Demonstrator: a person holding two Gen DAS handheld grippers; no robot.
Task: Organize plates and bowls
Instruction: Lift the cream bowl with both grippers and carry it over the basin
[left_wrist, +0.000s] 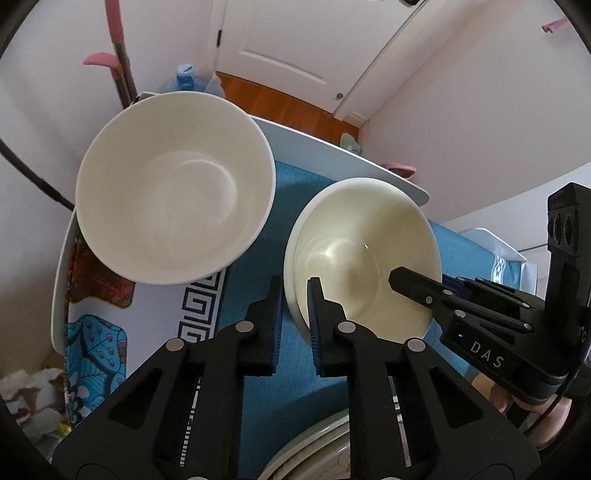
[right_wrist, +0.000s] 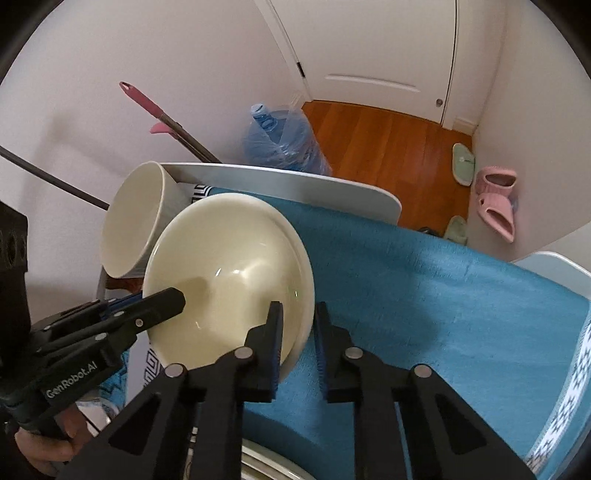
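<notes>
The cream bowl (left_wrist: 364, 254) sits on the blue towel (left_wrist: 258, 387) that covers the worktop (left_wrist: 332, 144), and there appears to be a second rim nested under it, so it may be two bowls stacked. Both hand-held grippers are clamped on its rim from opposite sides. The left hand-held gripper (left_wrist: 295, 295) has narrowed onto the near left edge, one finger inside the bowl and the other outside against the wall. The right hand-held gripper (right_wrist: 298, 315) pinches the opposite edge in the same way, its inner finger in the bowl and its outer finger over the towel.

Beyond the left hand-held gripper and to its left stands a larger white bowl (left_wrist: 173, 188), deep and empty, just beside the cream one; whether the two touch I cannot tell. A patterned cloth (left_wrist: 92, 332) hangs at the worktop's left edge below it. Under both hand-held grippers, at the near edge, part of a plate (right_wrist: 258, 458) shows.

Farther out, past the worktop, lie a wooden floor (right_wrist: 388, 147), a white door (right_wrist: 373, 48), a blue water jug (right_wrist: 280, 144) wrapped in plastic, a pink-handled mop (right_wrist: 155, 107) leaning on the wall, and pink slippers (right_wrist: 496, 201) and green slippers (right_wrist: 463, 164).
</notes>
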